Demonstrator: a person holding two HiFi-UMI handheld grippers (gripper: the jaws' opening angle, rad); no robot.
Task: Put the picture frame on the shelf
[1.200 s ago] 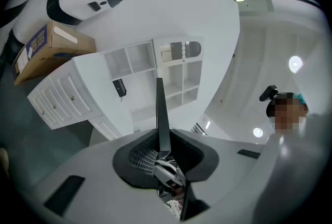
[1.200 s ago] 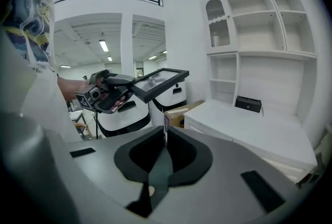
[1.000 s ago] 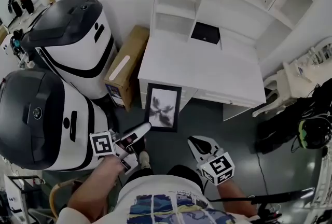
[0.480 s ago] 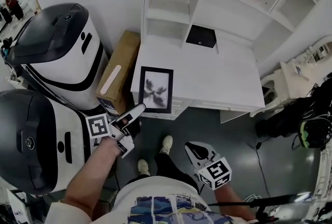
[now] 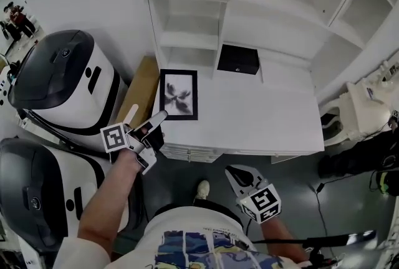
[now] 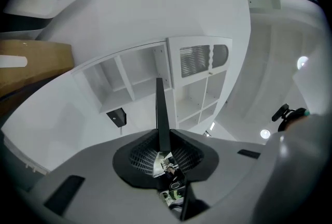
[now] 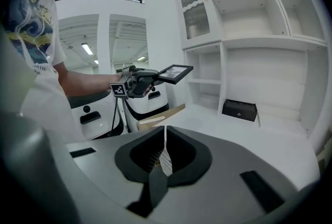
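Note:
The picture frame is black-edged with a dark flower print. It is held tilted above the left end of the white desk, in front of the white shelf unit. My left gripper is shut on the frame's lower left edge. In the left gripper view the frame shows edge-on as a thin dark bar between the jaws of the left gripper. My right gripper hangs low before the desk, shut and empty. The right gripper view shows its closed tips and the frame off to the left.
A small black box sits at the back of the desk under the shelves. Two large white and black machines stand at the left, with a cardboard box leaning between them and the desk. A white chair is at the right.
My left gripper has carried the frame forward and up, from below the desk's front edge to over its left back part near the shelves. The right gripper has stayed low.

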